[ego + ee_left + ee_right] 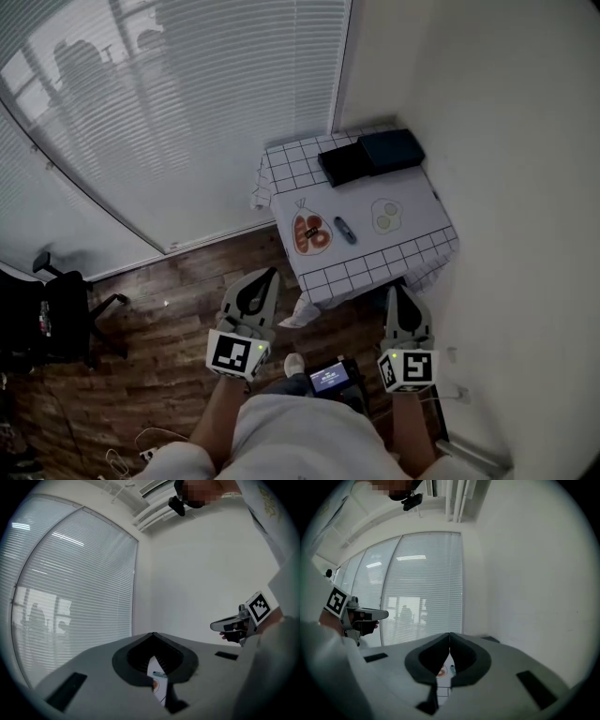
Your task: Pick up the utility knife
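right gripper view shows the right gripper (449, 635) with its two jaws pressed together at the tips and nothing between them. in the left gripper view the left gripper (153, 634) is the same, closed and empty. both are held about level, before the near edge of the table (412, 251) and not over it. the table has a checked cloth. the utility knife (345, 230) lies flat near the middle of the table. it is just beside the red plate (311, 232) and a little apart from the pale plate (386, 216). two dark boxes (370, 157) stand at the far end of the table. i judge the knife is light and stiff, with a smooth narrow body that can slip or turn on the cloth. it is better to open the jaws first and take it across the middle of the handle. which end has the blade i cannot tell.
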{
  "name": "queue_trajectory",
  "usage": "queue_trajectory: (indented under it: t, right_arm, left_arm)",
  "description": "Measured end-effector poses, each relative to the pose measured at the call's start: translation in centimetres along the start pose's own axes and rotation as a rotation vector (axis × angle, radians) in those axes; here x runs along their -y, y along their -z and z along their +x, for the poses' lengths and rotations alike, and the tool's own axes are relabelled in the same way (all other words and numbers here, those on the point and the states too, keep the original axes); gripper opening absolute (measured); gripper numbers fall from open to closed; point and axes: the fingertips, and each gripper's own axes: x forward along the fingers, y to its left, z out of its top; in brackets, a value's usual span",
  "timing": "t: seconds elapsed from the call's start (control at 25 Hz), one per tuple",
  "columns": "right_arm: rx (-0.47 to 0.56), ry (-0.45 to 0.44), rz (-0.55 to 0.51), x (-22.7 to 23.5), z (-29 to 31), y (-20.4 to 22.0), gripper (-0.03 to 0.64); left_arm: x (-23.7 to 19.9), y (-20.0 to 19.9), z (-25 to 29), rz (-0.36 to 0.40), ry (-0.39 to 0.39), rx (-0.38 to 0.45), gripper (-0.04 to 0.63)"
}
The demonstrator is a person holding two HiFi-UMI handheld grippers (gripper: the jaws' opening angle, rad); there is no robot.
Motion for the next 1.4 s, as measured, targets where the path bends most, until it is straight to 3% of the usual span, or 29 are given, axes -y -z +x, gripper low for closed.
queue_trajectory:
  t: [0.4,0.76,1.4]
  right_arm:
    - [-0.058,-0.011,-0.018,1.4,4.5,1.1,0.008]
    - [-0.128,-0.079,-0.026,2.4,10.9,4.0,0.008]
    - [-0.288,-0.160,-0.019,4.5,19.2,12.5,0.008]
  left_arm:
    - [-2.2,1.1,4.2,-0.003,0.018,-0.013,0.008]
    - [-3.6,3.6,9.7,-0.021,0.008,-0.078,0.008]
    - [-4.1,13.0,18.0,-0.075,0.042,-0.245,0.008]
